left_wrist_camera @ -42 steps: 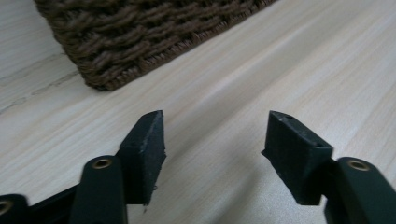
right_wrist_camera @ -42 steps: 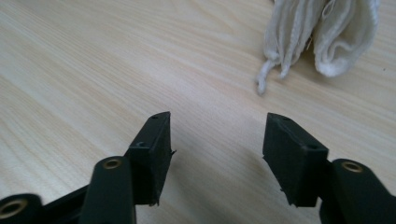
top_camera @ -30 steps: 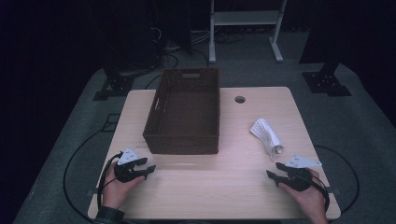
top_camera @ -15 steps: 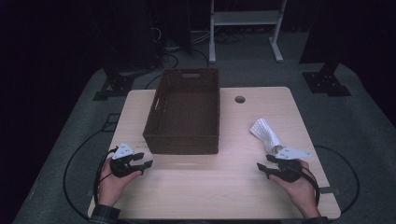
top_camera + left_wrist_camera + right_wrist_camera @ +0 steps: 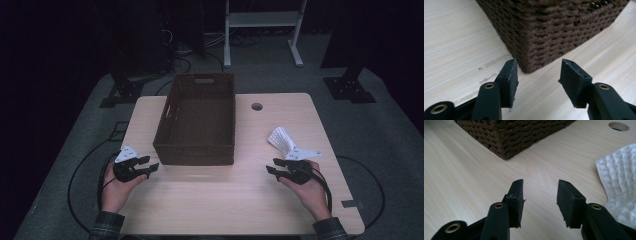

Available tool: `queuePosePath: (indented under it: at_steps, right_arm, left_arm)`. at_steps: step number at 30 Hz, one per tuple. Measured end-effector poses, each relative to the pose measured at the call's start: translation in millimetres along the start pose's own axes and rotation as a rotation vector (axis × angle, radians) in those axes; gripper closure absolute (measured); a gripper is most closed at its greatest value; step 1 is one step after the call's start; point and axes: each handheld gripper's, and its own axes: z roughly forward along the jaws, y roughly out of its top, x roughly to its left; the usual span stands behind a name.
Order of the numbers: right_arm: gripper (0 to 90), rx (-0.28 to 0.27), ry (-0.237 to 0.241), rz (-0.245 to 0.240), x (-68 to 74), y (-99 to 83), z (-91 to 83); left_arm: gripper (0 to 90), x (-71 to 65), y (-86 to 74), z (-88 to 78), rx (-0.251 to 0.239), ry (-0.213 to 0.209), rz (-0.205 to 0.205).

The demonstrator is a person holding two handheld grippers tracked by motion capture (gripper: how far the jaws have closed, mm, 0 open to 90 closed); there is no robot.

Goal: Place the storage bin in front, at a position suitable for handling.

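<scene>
A dark brown woven basket (image 5: 194, 154) stands empty on the middle of the light wooden table (image 5: 225, 200). My left gripper (image 5: 151, 165) hovers just off the basket's near left corner (image 5: 554, 30), jaws apart with nothing between them (image 5: 539, 75). A white textured cloth (image 5: 281, 140) lies folded to the right of the basket. My right gripper (image 5: 273, 166) sits just in front of the cloth, pointing toward the basket's near right corner (image 5: 511, 135). Its jaws (image 5: 540, 195) have just been closing; they still stand apart, empty, with the cloth (image 5: 621, 182) off to their right.
A round cable hole (image 5: 257, 106) pierces the table behind the cloth. Bare wood lies between the two hands along the near edge. A white metal stand (image 5: 260, 30) and dark equipment legs stand on the floor beyond the table.
Both hands have shifted away from the near edge. The right one also slid left, ending just in front of the cloth; the left one edged closer to the basket's corner.
</scene>
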Motion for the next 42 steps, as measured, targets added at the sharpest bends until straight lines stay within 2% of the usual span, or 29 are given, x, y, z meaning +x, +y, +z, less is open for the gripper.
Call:
queuePosePath:
  at_steps: [1, 3, 6, 11, 15, 16, 18, 20, 22, 24, 29, 33, 39, 42]
  right_arm:
    - [56.6, 0.000, 0.000, 0.000, 0.0, 0.0, 0.0]
    - [58.8, -0.011, 0.013, 0.007, -1.0, 5.7, 4.0]
    - [60.6, -0.011, 0.022, 0.007, -1.6, 11.4, 8.7]
    - [65.2, -0.014, 0.037, -0.001, -1.3, 22.3, 16.2]
    - [70.4, -0.009, 0.049, -0.008, -1.1, 28.4, 21.7]
    - [72.8, -0.006, 0.058, -0.018, -0.2, 32.9, 25.0]
    - [75.6, -0.006, 0.066, -0.029, 0.1, 36.9, 28.8]
    - [77.0, -0.004, 0.071, -0.031, 0.1, 38.8, 30.6]
    - [81.1, 0.001, 0.081, -0.037, 0.3, 42.7, 33.9]
    - [86.3, -0.009, 0.100, -0.039, 1.0, 48.4, 38.5]
    - [89.2, -0.012, 0.115, -0.040, 1.5, 54.3, 45.1]
    - [89.4, -0.018, 0.134, -0.050, 3.0, 62.0, 53.8]
    - [89.4, -0.012, 0.150, -0.059, 5.8, 65.8, 62.9]
    - [89.5, -0.008, 0.168, -0.078, 10.9, 69.1, 70.8]
  left_arm:
    - [48.6, 0.0, 0.0, 0.0, 0.000, 0.000, 0.000]
    - [50.5, 4.1, 2.6, -0.1, 0.012, 0.037, 0.003]
    - [52.9, 8.1, 5.0, -0.6, 0.012, 0.062, 0.004]
    - [56.5, 14.6, 9.9, 0.4, 0.020, 0.086, 0.006]
    - [62.5, 18.9, 12.7, 2.2, 0.016, 0.079, 0.004]
    - [67.2, 22.1, 14.6, 3.8, 0.011, 0.079, -0.010]
    - [73.0, 24.3, 15.7, 4.4, 0.014, 0.083, -0.008]
    - [76.2, 27.6, 17.8, 5.9, 0.013, 0.088, -0.028]
    - [82.7, 31.2, 19.6, 7.2, 0.013, 0.079, -0.047]
    - [89.5, 34.6, 22.6, 10.4, 0.021, 0.077, -0.051]
    - [89.8, 38.9, 27.5, 14.5, 0.020, 0.083, -0.054]
    - [89.8, 44.4, 34.2, 21.4, 0.006, 0.074, -0.075]
    - [89.7, 45.9, 40.2, 28.6, -0.001, 0.064, -0.081]
    - [89.7, 44.7, 41.9, 32.7, -0.004, 0.045, -0.079]
